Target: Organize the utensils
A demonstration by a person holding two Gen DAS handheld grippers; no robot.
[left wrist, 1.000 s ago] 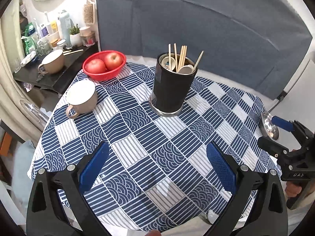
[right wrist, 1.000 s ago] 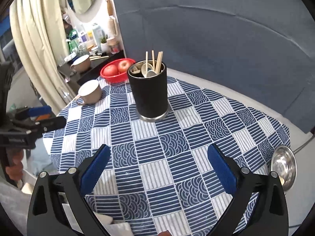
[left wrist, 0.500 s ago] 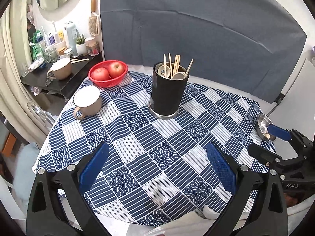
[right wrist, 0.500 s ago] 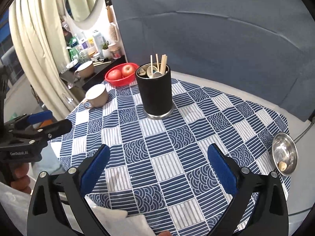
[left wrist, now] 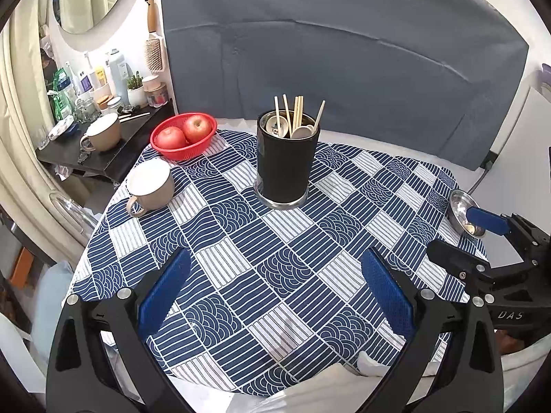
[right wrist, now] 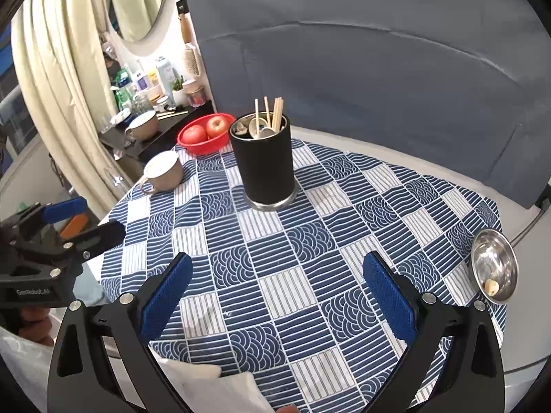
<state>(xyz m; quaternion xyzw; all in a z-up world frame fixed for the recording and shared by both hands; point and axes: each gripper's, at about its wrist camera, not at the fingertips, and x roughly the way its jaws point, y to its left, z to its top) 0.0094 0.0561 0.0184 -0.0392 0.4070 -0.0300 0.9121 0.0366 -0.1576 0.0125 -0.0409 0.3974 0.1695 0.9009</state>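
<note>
Both claws, left claw [left wrist: 275, 292] and right claw [right wrist: 277, 292], spread, empty above bench [left wrist: 310, 275]; utensils sit in black holder [left wrist: 287, 168], we judge task finished.

right gripper [left wrist: 482, 237] reads "das"; left gripper [right wrist: 82, 220] "genrobot.ai".

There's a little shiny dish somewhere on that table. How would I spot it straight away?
Start at the round table with the blue-and-white patterned cloth. Go from the tall black utensil holder to the cloth's right edge, where the small metal bowl sits alone. It is the only bare steel piece, with one pale lump inside.
</note>
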